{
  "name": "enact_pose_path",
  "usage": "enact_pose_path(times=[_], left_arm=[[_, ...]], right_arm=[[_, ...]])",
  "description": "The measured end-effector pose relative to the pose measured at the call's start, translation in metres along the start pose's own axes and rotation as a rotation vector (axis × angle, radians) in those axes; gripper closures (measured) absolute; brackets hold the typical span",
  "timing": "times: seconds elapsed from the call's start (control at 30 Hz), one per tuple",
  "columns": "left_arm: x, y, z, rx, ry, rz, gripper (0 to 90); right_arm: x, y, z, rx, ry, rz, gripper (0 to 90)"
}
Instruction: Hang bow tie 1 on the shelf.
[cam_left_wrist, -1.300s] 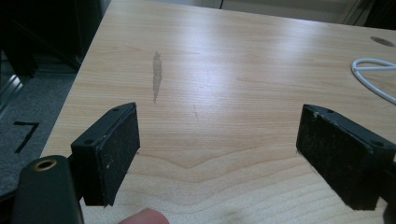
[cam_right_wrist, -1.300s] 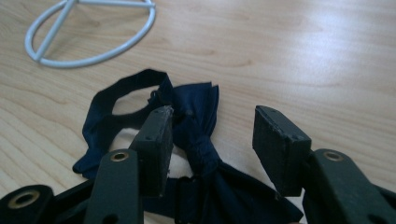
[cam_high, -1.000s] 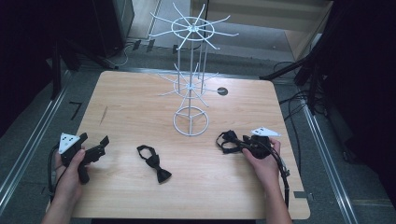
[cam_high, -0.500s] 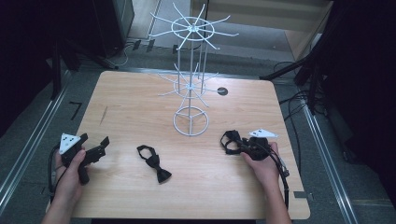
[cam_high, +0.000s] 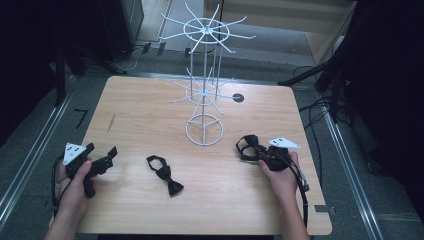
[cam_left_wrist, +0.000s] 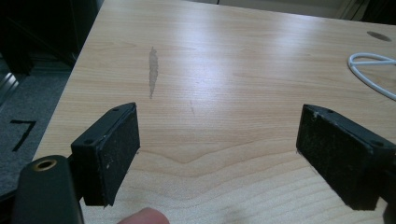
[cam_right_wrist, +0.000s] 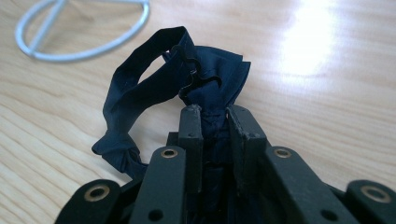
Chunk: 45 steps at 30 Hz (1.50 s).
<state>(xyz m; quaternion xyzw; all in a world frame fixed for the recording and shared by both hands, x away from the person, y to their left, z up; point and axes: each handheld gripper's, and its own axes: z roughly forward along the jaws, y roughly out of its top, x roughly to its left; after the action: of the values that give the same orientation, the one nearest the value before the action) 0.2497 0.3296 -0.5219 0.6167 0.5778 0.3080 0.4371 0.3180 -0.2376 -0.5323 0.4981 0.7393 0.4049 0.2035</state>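
My right gripper (cam_high: 257, 152) is shut on a dark navy bow tie (cam_high: 248, 146) at the right of the wooden table (cam_high: 150, 105). In the right gripper view the jaws pinch the tie's (cam_right_wrist: 205, 88) middle, and its strap loop with a small hook sticks out in front of my right gripper (cam_right_wrist: 214, 116). A second black bow tie (cam_high: 165, 174) lies flat near the table's middle front. My left gripper (cam_high: 102, 159) is held low at the front left, open, with nothing between its pads (cam_left_wrist: 112, 154).
A white wire display stand (cam_high: 204, 90) with two tiers of radiating arms rises from a ring base behind the ties. A dark round hole (cam_high: 238, 97) sits in the tabletop at the back. Black cables trail off the right side.
My right gripper with the navy bow tie has drifted slightly right and toward the front. The left gripper and the loose bow tie have stayed put.
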Motion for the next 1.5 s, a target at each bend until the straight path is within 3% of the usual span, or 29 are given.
enact_pose_path(times=[0.2,0.63,0.97,1.5], left_arm=[[0.000,0.000,0.000,0.001,0.000,-0.001,14.0],[0.000,0.000,0.000,0.003,-0.003,-0.003,14.0],[0.001,0.000,0.000,-0.001,-0.005,-0.006,14.1],[0.001,0.000,0.001,0.000,-0.007,-0.010,14.1]], right_arm=[[0.005,0.007,-0.011,-0.072,0.022,0.010,77.2],[0.016,0.018,-0.031,-0.171,0.040,0.020,77.1],[0.024,0.027,-0.043,-0.222,0.028,-0.003,77.1],[0.041,0.041,-0.063,-0.306,0.052,-0.011,77.1]])
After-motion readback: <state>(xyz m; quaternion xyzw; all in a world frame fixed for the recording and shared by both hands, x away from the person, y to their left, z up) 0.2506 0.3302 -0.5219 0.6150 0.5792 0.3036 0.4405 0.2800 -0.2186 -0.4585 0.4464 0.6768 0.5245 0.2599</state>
